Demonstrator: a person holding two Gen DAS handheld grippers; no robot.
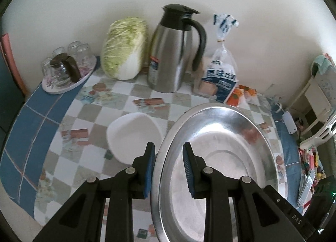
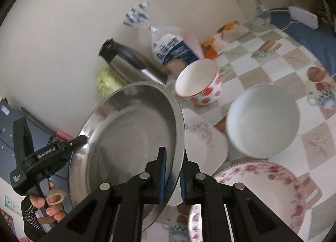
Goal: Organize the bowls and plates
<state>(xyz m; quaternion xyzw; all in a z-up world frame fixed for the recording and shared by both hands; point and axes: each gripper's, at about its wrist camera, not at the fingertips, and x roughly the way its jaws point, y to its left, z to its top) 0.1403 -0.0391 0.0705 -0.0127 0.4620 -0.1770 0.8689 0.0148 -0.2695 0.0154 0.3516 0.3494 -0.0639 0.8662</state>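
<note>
Both claws, left (image 1: 169, 166) and right (image 2: 173, 170), pinch the steel basin (image 2: 130, 132) by opposite rims (stiff, light, probably slippery).

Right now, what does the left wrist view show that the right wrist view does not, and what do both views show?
Only the left wrist view shows the tray of upturned glasses at the table's far left corner.

Only the right wrist view shows the strawberry bowl, the plain white bowl, the floral plate, and a gloved hand holding the left hand-held gripper.

Both show the steel plate gripped at opposite rims by both hand-held grippers, the steel jug, the cabbage, the toast bag and the checked tablecloth.
</note>
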